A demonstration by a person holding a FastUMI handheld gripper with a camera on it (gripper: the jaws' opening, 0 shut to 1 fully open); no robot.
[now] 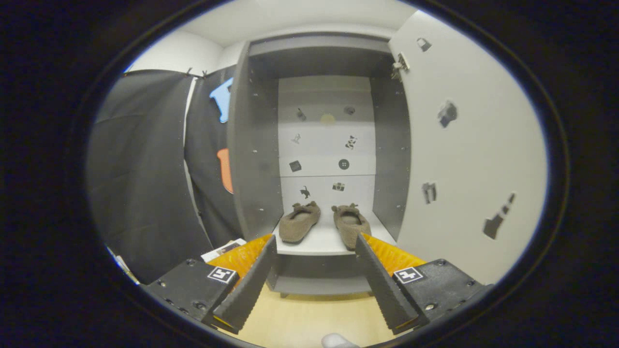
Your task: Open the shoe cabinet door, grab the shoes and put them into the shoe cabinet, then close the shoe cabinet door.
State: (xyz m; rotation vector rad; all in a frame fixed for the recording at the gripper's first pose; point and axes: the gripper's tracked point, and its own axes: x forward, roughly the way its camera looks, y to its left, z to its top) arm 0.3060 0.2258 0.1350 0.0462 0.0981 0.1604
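Fingers spread wide, holding nothing, shoes beyond them inside open shoe cabinet

Pale wooden flooring is stretching out in the foreground, catching soft, even light. A plain white wall is rising behind, meeting a white ceiling. Some printed papers are lying on the floor beside the hanging black cloth.

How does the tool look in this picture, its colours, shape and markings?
The tool has two dark grey ribbed fingers, long and wedge-shaped, on orange ridged backings. Each sits on a black block with screws and a square black-and-white marker. The fingers are open.
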